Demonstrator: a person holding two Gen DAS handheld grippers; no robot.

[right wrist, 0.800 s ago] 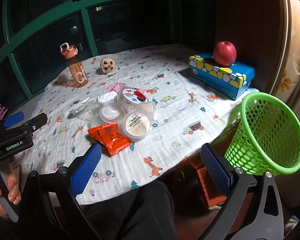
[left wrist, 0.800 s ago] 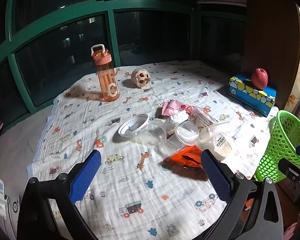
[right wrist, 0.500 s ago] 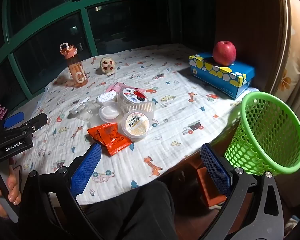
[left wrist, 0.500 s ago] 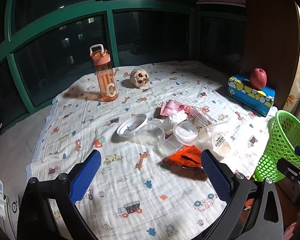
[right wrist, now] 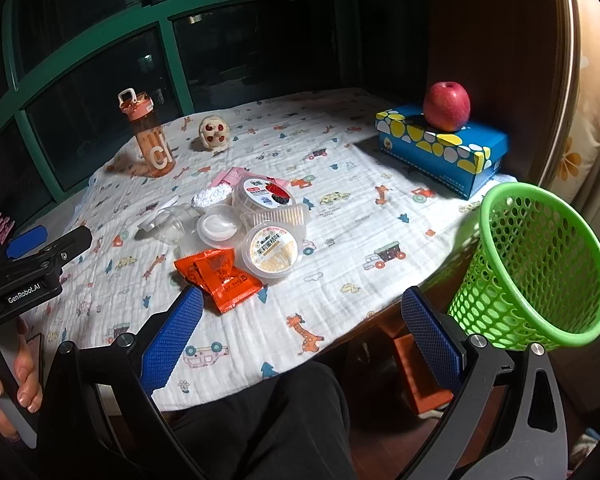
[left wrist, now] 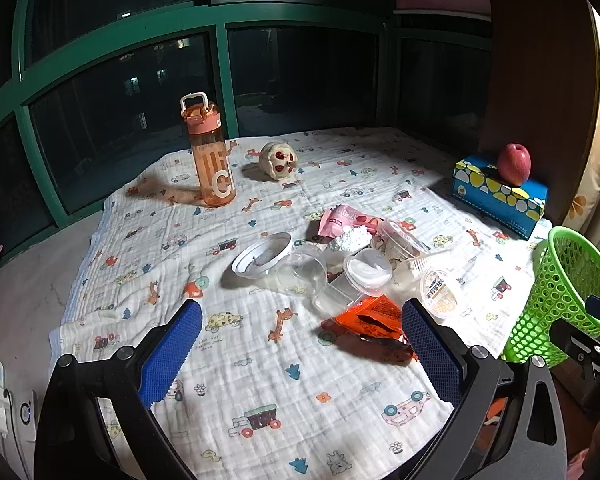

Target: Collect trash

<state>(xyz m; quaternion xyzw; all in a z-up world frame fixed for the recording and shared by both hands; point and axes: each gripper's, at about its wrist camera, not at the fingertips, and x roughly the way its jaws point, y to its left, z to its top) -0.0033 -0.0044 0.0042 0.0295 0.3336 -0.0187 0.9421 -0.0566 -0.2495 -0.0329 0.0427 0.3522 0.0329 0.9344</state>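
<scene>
Right now both of your tools hang above the near edge of the tabletop (left wrist: 260, 380), pointing down at an angle. Your left tool (left wrist: 300, 344) has its blue pads spread wide with nothing between them, and your right tool (right wrist: 300, 332) stands just as wide apart and just as bare.

The trash sits bunched together near the middle of the printed cloth: an orange wrapper (right wrist: 218, 276) nearest you, touching a sealed cup with a yellow label (right wrist: 274, 250), behind them a cup with a berry label (right wrist: 266, 196), a small tub with white inside (right wrist: 218, 228), clear plastic cups (left wrist: 300, 274), a white lid (left wrist: 262, 254), a crumpled white wad (left wrist: 350, 238) and a pink packet (left wrist: 340, 216).

The green mesh basket (right wrist: 540, 264) stands off the tabletop's right edge, beside your right tool. Farther back stand an orange bottle (left wrist: 210, 160) and a small skull figure (left wrist: 278, 160), well apart from the pile. An apple (right wrist: 446, 106) rests on a blue box (right wrist: 440, 148) at the right.
</scene>
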